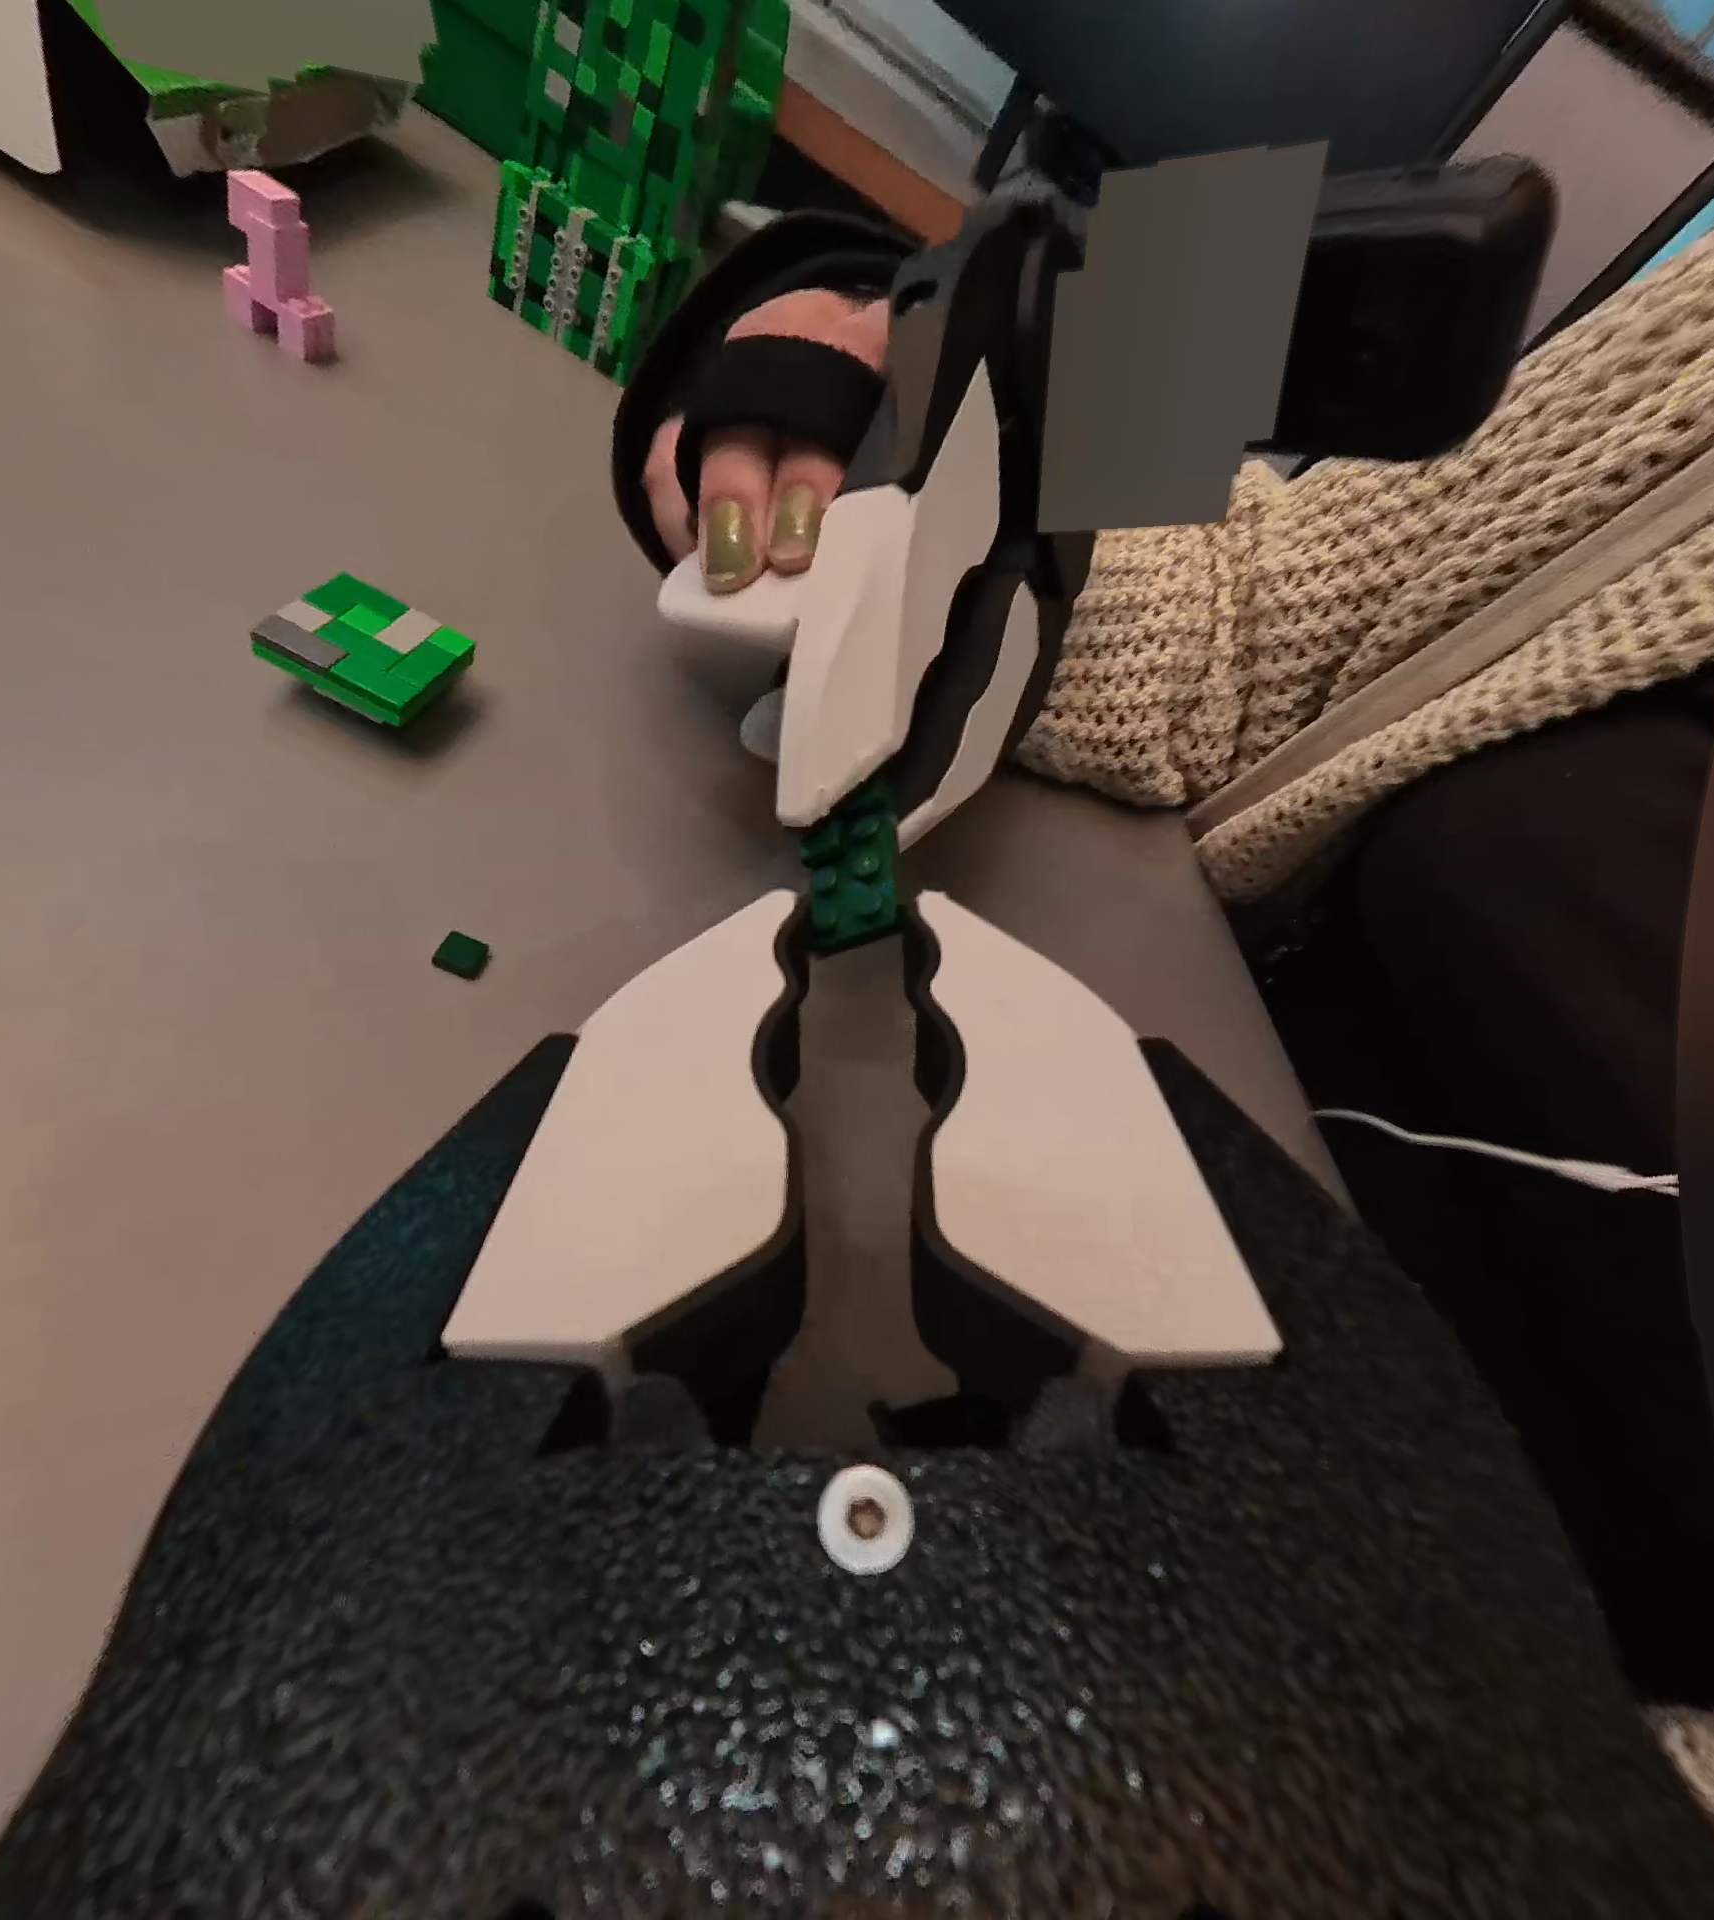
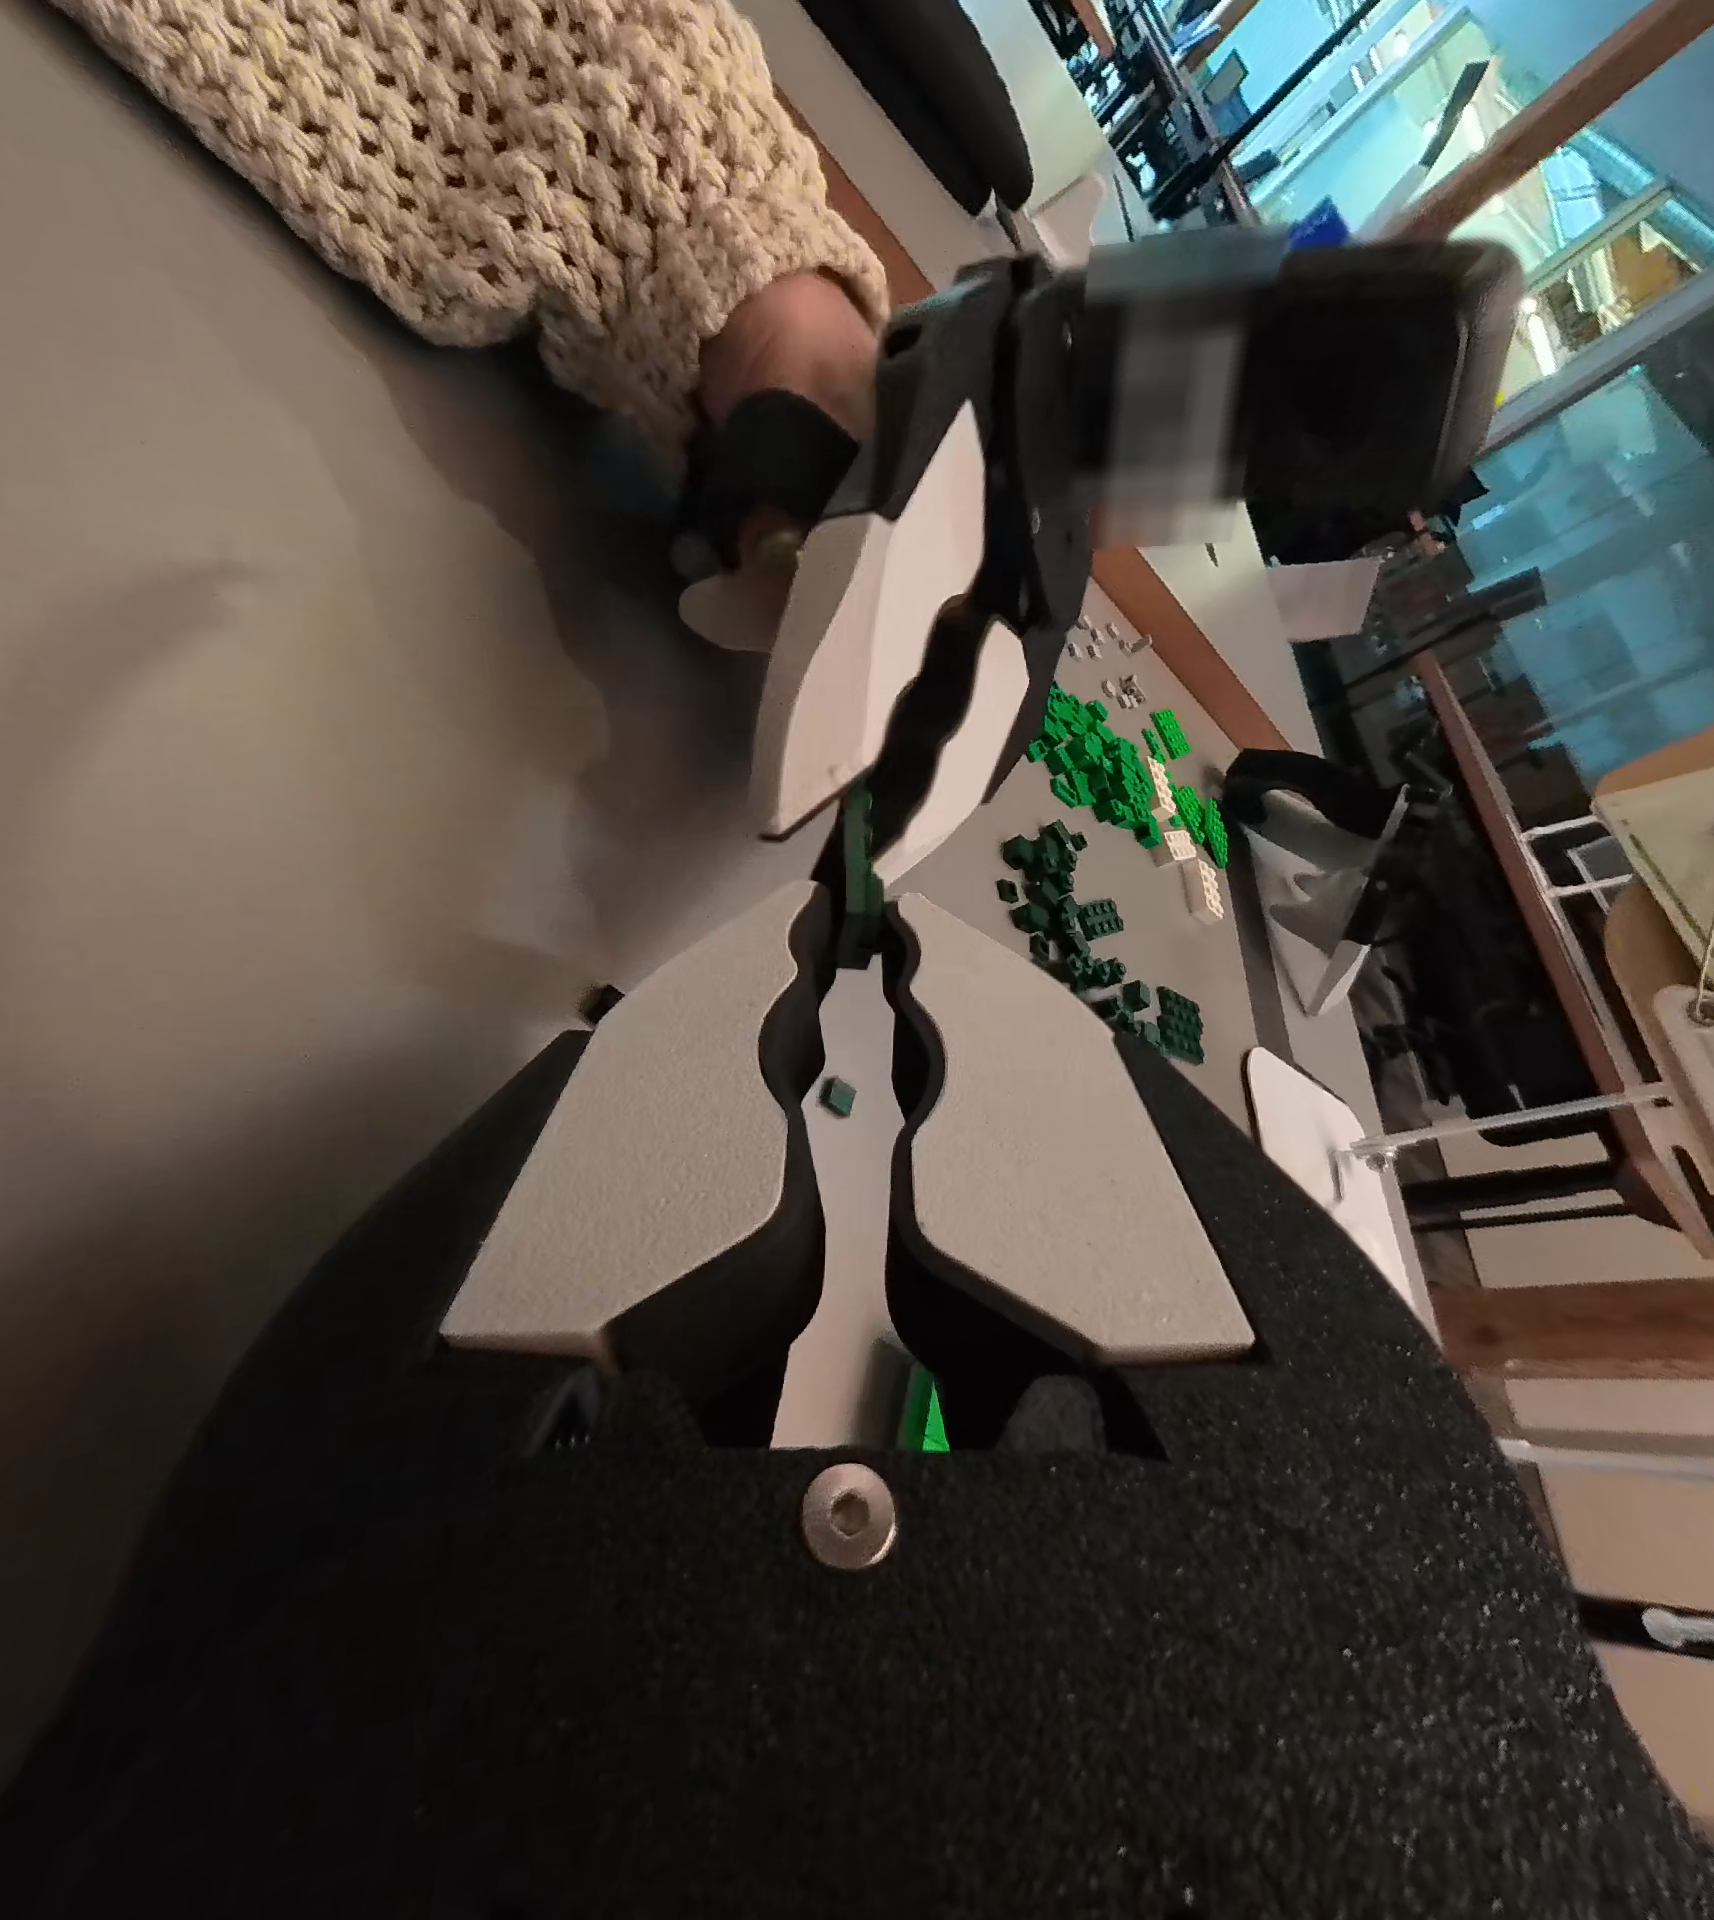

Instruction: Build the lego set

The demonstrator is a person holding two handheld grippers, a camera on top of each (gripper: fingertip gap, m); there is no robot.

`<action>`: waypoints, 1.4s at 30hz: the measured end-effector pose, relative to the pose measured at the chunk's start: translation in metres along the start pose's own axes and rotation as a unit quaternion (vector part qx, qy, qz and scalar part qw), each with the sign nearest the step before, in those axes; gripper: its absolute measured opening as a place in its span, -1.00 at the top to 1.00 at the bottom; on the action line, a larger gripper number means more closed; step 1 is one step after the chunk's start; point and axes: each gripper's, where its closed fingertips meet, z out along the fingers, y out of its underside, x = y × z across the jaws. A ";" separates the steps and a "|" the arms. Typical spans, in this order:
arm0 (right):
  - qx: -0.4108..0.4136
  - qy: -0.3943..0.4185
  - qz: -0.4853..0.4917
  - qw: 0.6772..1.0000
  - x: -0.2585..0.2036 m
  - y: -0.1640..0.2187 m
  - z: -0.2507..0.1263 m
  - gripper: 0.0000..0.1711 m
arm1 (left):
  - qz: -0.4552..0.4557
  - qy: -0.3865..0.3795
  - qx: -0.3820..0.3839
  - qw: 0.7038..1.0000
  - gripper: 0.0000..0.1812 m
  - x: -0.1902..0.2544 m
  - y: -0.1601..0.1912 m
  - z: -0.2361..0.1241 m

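Item in hand: one dark green studded plate [image 1: 855, 883], held off the grey table [image 1: 157, 935] between my two tools. My left gripper [image 1: 855, 935] is clamped on its near end; my right gripper [image 1: 858, 821] is clamped on the far end, so both pinch the same piece from opposite sides. In the right wrist view the plate [image 2: 861, 883] shows edge-on, thin, between my right gripper [image 2: 858, 920] and the left one opposite. Step, as I judge it: a handover or a re-grip before placing. To do it well I would keep the plate level, let only one side loosen at a time, and confirm the remaining grip sits square on the long edges, not on a corner, since a thin plate can pivot and drop. Count, left view: one small dark green tile [image 1: 461, 954] loose on the table; one flat green-and-grey sub-assembly [image 1: 365, 649]; one pink figure [image 1: 276, 265]; one large green built block [image 1: 614, 187] at the back. Count, right view: one heap of bright green pieces [image 2: 1107, 764], one heap of dark green pieces [image 2: 1092, 935]; individual bricks too many and too small to number.
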 end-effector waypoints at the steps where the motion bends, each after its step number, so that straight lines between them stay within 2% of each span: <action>1: 0.001 -0.001 -0.005 1.000 -0.001 -0.001 0.000 0.91 | -0.013 0.014 0.013 1.000 0.80 0.002 -0.003 -0.001; 3: 0.001 0.000 -0.016 1.000 -0.002 -0.001 0.001 0.91 | -0.034 0.027 0.025 0.999 0.82 0.002 -0.005 -0.003; 7: -0.006 -0.004 -0.013 1.000 -0.005 0.001 0.003 0.91 | -0.014 0.006 0.006 1.000 0.83 -0.001 -0.001 -0.002; 14: 0.000 -0.005 0.060 0.998 0.000 0.001 0.003 0.80 | 0.007 -0.002 0.005 1.000 0.84 -0.001 -0.001 -0.004; 27: -0.001 -0.031 0.045 0.998 -0.009 -0.001 0.005 0.90 | 0.033 -0.013 -0.013 0.999 0.84 -0.002 0.003 -0.003; 34: -0.030 -0.087 0.067 0.993 -0.021 0.005 0.007 0.91 | 0.079 -0.043 -0.058 0.994 0.88 -0.005 0.013 0.001; 36: -0.029 -0.075 0.055 0.995 -0.019 0.005 0.007 0.91 | 0.077 -0.044 -0.051 0.995 0.88 -0.006 0.011 0.000; 39: -0.006 -0.019 0.031 0.999 -0.004 -0.003 0.003 0.91 | 0.043 -0.023 0.009 0.999 0.85 -0.003 -0.004 -0.005; 42: 0.002 0.015 -0.021 1.000 0.000 -0.007 0.002 0.91 | 0.013 -0.012 0.010 1.000 0.73 -0.004 -0.004 -0.005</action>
